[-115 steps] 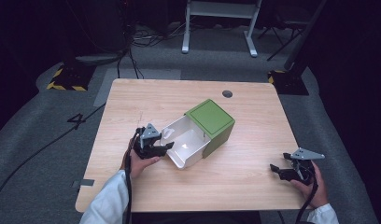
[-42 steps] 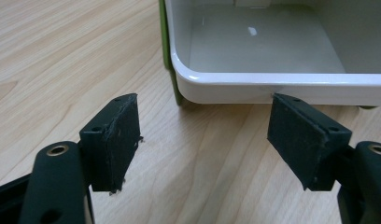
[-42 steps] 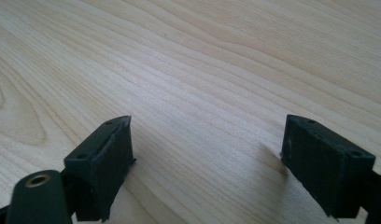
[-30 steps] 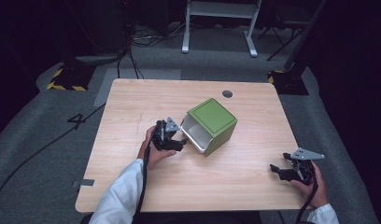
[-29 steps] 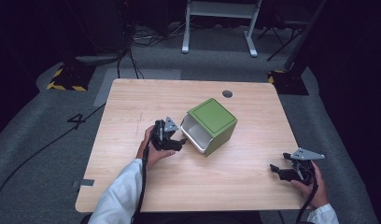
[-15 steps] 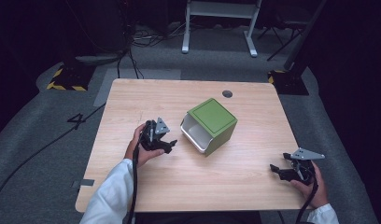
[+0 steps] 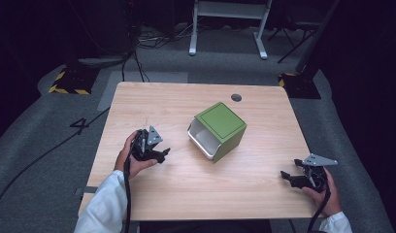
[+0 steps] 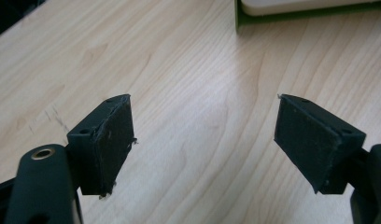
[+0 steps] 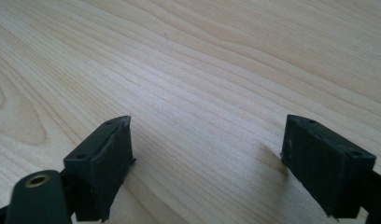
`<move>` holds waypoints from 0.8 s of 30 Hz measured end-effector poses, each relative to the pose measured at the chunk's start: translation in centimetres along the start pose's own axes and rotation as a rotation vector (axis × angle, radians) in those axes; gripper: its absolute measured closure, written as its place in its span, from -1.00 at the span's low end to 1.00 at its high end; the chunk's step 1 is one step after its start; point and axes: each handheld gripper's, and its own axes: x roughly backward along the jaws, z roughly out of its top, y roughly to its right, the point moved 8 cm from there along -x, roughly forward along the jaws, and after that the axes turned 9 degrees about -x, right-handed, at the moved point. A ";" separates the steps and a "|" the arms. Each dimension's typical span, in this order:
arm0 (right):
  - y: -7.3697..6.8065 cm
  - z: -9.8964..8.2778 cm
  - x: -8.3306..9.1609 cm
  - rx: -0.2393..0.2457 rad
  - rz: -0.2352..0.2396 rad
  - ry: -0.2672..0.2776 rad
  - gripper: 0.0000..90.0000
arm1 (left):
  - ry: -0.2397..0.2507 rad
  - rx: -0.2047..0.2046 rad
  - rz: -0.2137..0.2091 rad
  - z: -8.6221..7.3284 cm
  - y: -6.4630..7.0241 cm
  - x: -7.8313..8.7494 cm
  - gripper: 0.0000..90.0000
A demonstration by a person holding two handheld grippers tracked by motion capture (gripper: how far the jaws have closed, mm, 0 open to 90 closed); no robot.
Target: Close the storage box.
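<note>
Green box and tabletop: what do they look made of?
Green box: matte green shell, flat even colour, likely painted board or plastic; I can't tell which. Its white drawer has a smooth, slightly glossy face, probably plastic.
Tabletop: light wood look with clear grain lines in both gripper views; solid wood or laminate, can't tell.

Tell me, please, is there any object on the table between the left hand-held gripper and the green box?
Nothing visible stands between them. The left hand-held gripper, jaws open, points toward the green box, whose white drawer faces it. Bare wooden table lies between. In the left gripper view, only wood grain separates the jaws from the box's lower edge.
</note>
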 end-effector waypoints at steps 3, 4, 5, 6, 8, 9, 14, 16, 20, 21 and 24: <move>0.0 0.0 0.0 0.002 -0.003 0.001 -0.63 | -0.002 -0.007 0.026 -0.7 -0.2 0.4 -0.55; 0.0 0.0 0.0 0.002 -0.003 0.001 -0.63 | -0.009 -0.008 0.030 -1.1 -0.2 0.5 -0.55; 0.0 0.0 0.0 0.002 -0.002 0.001 -0.63 | -0.010 -0.002 0.030 -1.4 -0.1 0.6 -0.55; 0.0 0.0 0.0 0.002 -0.002 0.001 -0.63 | -0.010 -0.002 0.030 -1.4 -0.1 0.6 -0.55; 0.0 0.0 0.0 0.001 -0.002 0.001 -0.63 | -0.030 -0.007 0.025 -2.0 -0.1 0.7 -0.56; 0.0 0.0 0.0 0.001 -0.002 0.001 -0.63 | -0.034 0.003 0.026 -2.3 -0.2 0.9 -0.56; 0.0 0.0 0.0 0.002 -0.004 0.001 -0.63 | -0.048 -0.002 0.044 -3.7 0.0 1.5 -0.56; 0.0 0.0 0.0 0.003 -0.005 0.002 -0.63 | -0.062 -0.005 0.047 -4.5 0.3 1.8 -0.56; 0.0 0.0 0.0 0.003 -0.005 0.002 -0.63 | -0.067 0.005 0.059 -5.4 0.5 2.3 -0.56; 0.0 0.0 0.0 0.003 -0.005 0.002 -0.63 | -0.067 0.005 0.059 -5.4 0.5 2.3 -0.56; 0.0 0.0 0.0 0.001 -0.005 0.001 -0.64 | -0.065 0.014 0.063 -6.3 0.8 2.6 -0.56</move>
